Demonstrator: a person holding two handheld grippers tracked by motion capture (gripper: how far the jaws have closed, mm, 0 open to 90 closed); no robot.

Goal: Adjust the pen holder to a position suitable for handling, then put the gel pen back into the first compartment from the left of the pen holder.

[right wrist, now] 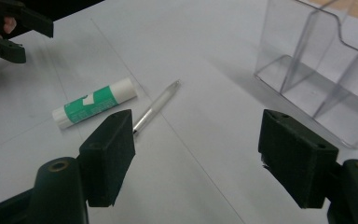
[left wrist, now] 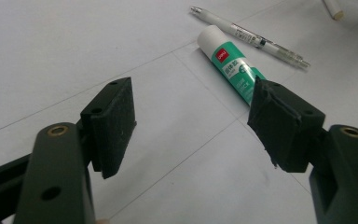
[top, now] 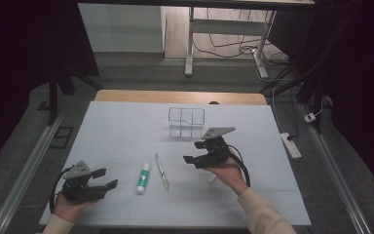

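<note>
Two hand-held tongs hover over a white table (top: 126,122), both with jaws spread wide and holding nothing. Taking the clear plastic organizer (top: 186,122) near the far middle of the table as the landmark: the glue stick (top: 143,177) lies well in front of it and to its left, flat on its side, white cap end pointing toward the organizer. A thin clear pen (top: 161,171) lies just beside the glue stick, on the side nearer the organizer, the two close but apart. The right tongs (top: 191,152) hang just in front of the organizer, aimed toward the pen and glue stick. The left tongs (top: 105,178) sit farthest from the organizer, near the front left of the table, pointing at the glue stick. Judging by looks, the glue stick is light, stiff and smooth, so it may roll; gripping across the middle of its green-labelled barrel seems safest. The pen looks lighter, slim and slippery, lying low on the table, best pinched mid-barrel.
</note>
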